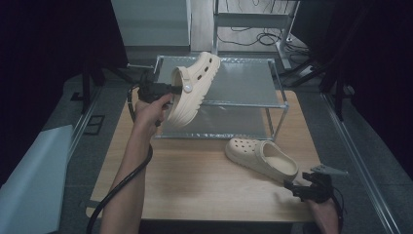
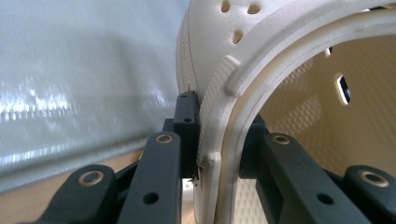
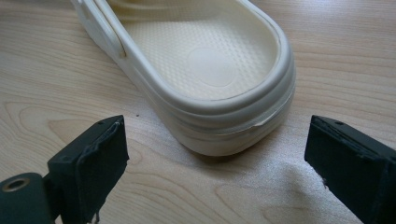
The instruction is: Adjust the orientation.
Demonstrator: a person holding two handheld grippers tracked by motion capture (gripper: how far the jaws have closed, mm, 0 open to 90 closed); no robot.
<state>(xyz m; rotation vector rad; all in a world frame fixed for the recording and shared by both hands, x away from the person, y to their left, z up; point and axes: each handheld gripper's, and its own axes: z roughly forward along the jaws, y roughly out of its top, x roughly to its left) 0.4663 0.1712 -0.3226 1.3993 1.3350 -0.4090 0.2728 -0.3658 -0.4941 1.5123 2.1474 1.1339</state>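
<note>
Room: dark surroundings, cables along the back wall, a pale wooden worktop (image 1: 195, 180) lit in the middle.
High view, rack: a two-tier metal shoe rack (image 1: 243, 92) stands at the 12 o'clock end of the worktop, its shelves of grey sheet.
High view, lifted clog: a cream clog (image 1: 195, 87) hangs in the air at the rack's 9 o'clock corner, tilted, toe up toward 1 o'clock, clear of both shelves.
High view, left gripper: the left gripper (image 1: 170, 88) comes in from 9 o'clock of that clog, a hand wrapped round its body, cable trailing down toward 6 o'clock.
High view, second clog: the other clog (image 1: 260, 158) lies flat on the worktop, at 5 o'clock of the rack, toe toward 10 o'clock, heel toward 4 o'clock.
High view, right gripper: the right gripper (image 1: 292, 187) sits low at 4 o'clock of the resting clog's heel, near it but apart.
Left gripper view: the black fingers (image 2: 187, 135) are clamped tight on the lifted clog's collar rim (image 2: 224, 116), one outside the wall, one inside the shoe; the rack's grey shelf blurs behind at 10 o'clock.
Right gripper view: the fingers (image 3: 93, 163) stand wide apart, nothing between the pads; the resting clog's heel (image 3: 224, 116) lies just ahead at 12 o'clock, untouched, on the wood grain.
</note>
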